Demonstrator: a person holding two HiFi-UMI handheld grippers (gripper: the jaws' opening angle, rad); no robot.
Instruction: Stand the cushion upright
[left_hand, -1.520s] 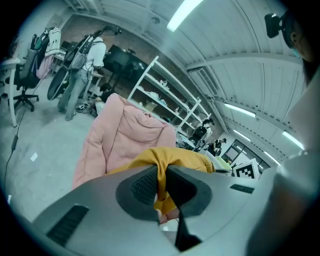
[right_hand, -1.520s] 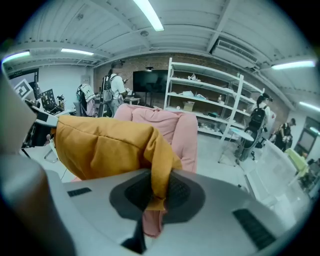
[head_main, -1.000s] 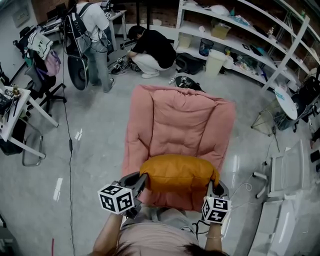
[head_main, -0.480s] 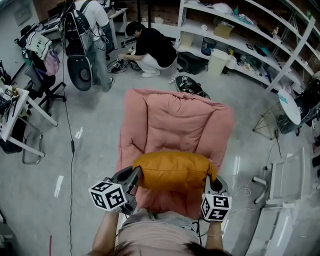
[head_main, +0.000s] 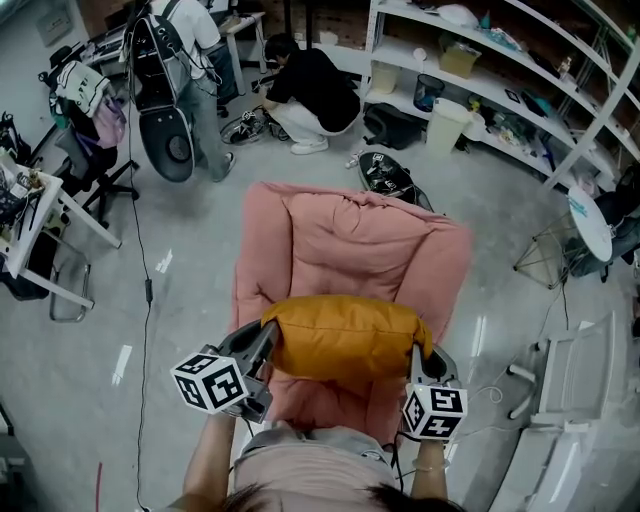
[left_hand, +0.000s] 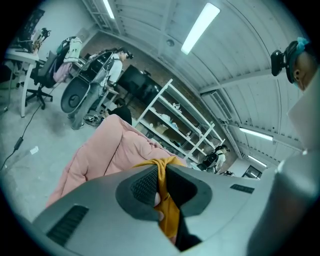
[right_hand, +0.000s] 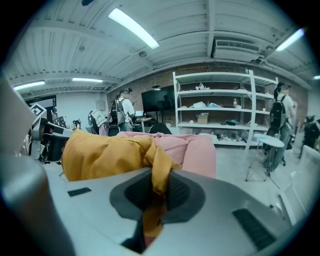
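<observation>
A: Where is the orange cushion in the head view?

B: It is at the 6 o'clock end of the pink floor chair, above the seat part. It lies across, with its long side going from 9 o'clock to 3 o'clock. I cannot tell whether its underside touches the chair.

A: And the two claws?

B: The left gripper is at the 9 o'clock end of the cushion, and the right gripper is at the 3 o'clock end. In the left gripper view the jaws stand narrow, and a fold of the orange cover is pinched between the ribbed pads. In the right gripper view the jaws are also narrow. They are closed on a bunched corner of the cover, and some cloth hangs down between the pads.

A: Is there any writing to read?

B: The left marker cube and the right marker cube show black-and-white square patterns, which are codes and not letters. The print on the boxes on the white shelf, at 1 o'clock, is too small to read.

A: Who else is there?

B: At 12 o'clock a crouching person in a black top is on the grey floor. At 11 o'clock there is a standing person with a backpack.
</observation>
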